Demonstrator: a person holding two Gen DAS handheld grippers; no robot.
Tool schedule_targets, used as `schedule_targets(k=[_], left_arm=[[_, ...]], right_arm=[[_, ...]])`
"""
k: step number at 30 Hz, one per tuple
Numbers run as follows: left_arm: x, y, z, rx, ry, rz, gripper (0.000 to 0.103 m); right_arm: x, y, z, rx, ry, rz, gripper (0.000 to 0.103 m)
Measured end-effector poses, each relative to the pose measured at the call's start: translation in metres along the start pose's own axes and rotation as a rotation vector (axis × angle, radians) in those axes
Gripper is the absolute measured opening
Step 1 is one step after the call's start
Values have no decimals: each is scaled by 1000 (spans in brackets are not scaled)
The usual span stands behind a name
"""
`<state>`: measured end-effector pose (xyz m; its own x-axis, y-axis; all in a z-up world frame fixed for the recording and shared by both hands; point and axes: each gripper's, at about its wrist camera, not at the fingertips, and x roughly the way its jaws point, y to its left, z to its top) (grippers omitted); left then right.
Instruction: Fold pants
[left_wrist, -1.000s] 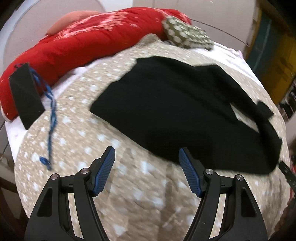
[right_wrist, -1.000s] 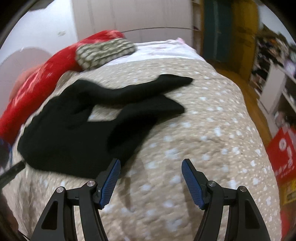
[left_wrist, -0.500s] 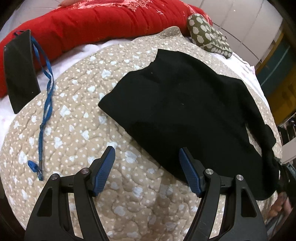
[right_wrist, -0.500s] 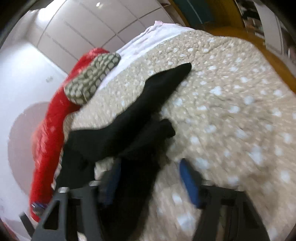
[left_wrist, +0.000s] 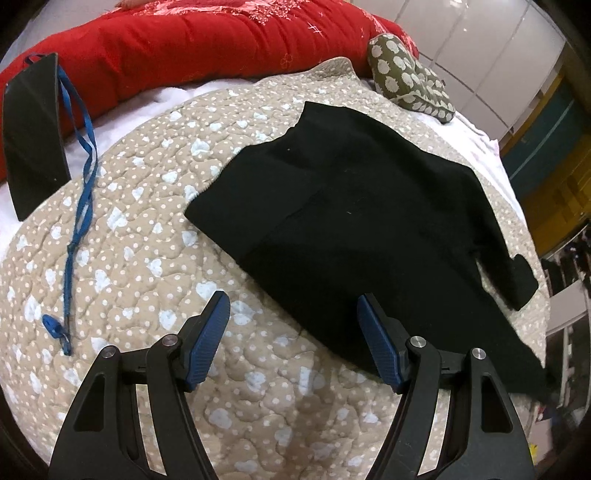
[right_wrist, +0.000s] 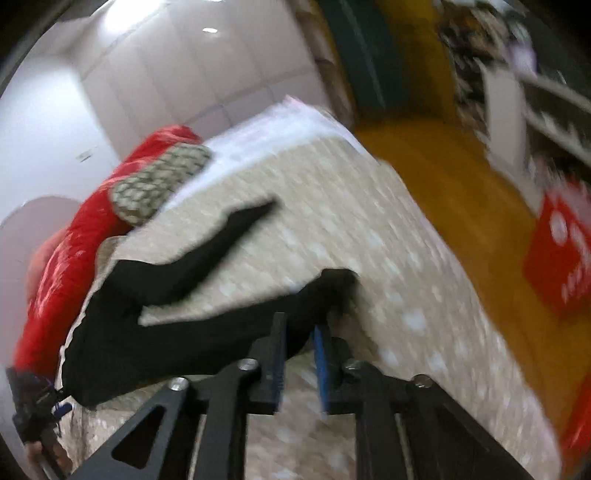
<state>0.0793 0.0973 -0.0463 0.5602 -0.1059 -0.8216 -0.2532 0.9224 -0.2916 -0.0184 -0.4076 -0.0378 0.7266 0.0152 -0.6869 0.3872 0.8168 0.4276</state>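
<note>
Black pants (left_wrist: 362, 221) lie spread on a beige dotted quilt (left_wrist: 147, 258), waist toward the left, legs running right. My left gripper (left_wrist: 293, 332) is open and empty, hovering just above the near edge of the pants' upper part. In the blurred right wrist view my right gripper (right_wrist: 299, 350) is shut on the near leg of the pants (right_wrist: 207, 328) close to its cuff. The far leg (right_wrist: 229, 232) lies stretched across the quilt (right_wrist: 369, 258).
A red duvet (left_wrist: 184, 48) and an olive patterned pillow (left_wrist: 410, 77) lie along the far side. A black flat case (left_wrist: 33, 129) with a blue lanyard (left_wrist: 79, 206) rests at the left. The bed's edge drops to a yellow floor (right_wrist: 461, 192) with a red box (right_wrist: 557, 251).
My right gripper moved onto the near pant leg and closed on it. My left gripper shifted a little closer to the pants, still open.
</note>
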Motion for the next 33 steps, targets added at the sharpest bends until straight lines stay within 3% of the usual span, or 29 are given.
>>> schedule_targets(k=[2, 6, 11, 12, 13, 14, 15, 16, 23, 28, 31, 33], left_arm=[[0, 0, 0, -6, 2, -6, 72], [6, 0, 2, -28, 11, -17, 72], [18, -10, 4, -48, 22, -96, 77], [20, -11, 5, -47, 21, -107, 68], [21, -12, 6, -54, 18, -114, 44], [23, -11, 8, -66, 23, -117, 37], [25, -9, 10, -81, 32, -137, 23], [24, -8, 11, -89, 35, -144, 13], [-13, -8, 11, -41, 9, -178, 10], [-53, 9, -10, 12, -11, -189, 10], [-48, 17, -26, 33, 31, -158, 10], [-35, 21, -36, 41, 74, -116, 12]], right_arm=[[3, -17, -14, 76, 41, 2, 33], [3, -21, -31, 126, 72, 144, 43], [23, -4, -44, 135, 115, 198, 43], [27, 1, -44, 129, 100, 207, 42], [31, 6, -43, 128, 75, 227, 37], [36, 8, -40, 132, 72, 238, 19], [41, 12, -38, 132, 82, 240, 9], [47, 15, -36, 130, 88, 235, 8], [10, 21, -20, 74, 35, 306, 5], [-29, 26, -19, 2, 31, 355, 5], [-29, 25, -31, -58, 83, 297, 5], [-16, 19, -42, -70, 133, 222, 16]])
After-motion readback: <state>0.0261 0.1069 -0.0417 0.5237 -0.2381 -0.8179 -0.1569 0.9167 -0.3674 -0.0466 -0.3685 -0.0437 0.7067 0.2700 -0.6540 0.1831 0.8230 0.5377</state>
